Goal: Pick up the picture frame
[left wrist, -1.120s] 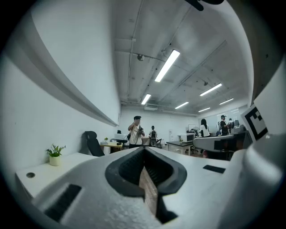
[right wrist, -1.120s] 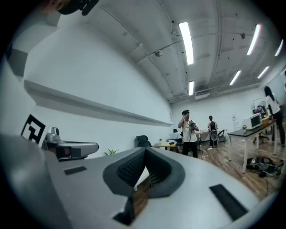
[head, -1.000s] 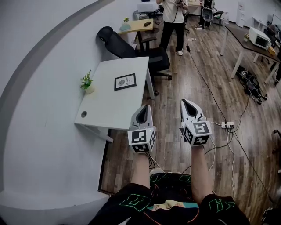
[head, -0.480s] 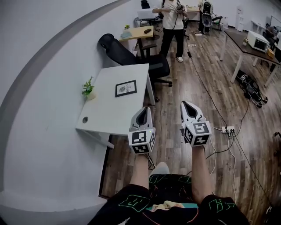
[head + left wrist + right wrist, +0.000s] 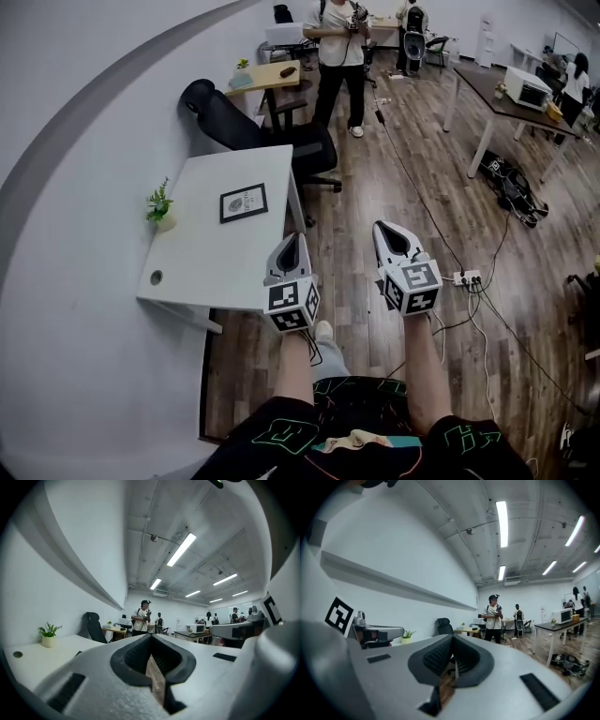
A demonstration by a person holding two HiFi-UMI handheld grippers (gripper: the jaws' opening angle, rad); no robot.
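The left gripper [image 5: 291,242] and right gripper [image 5: 384,230] are pinched closed on nothing and carried level, likely for approach, while the frame [image 5: 244,202] lies seemingly flat on the table [image 5: 202,277], far left.

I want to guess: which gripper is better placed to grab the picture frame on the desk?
Probably the left gripper: it is beside the white desk, nearer the picture frame; the right gripper is farther off.
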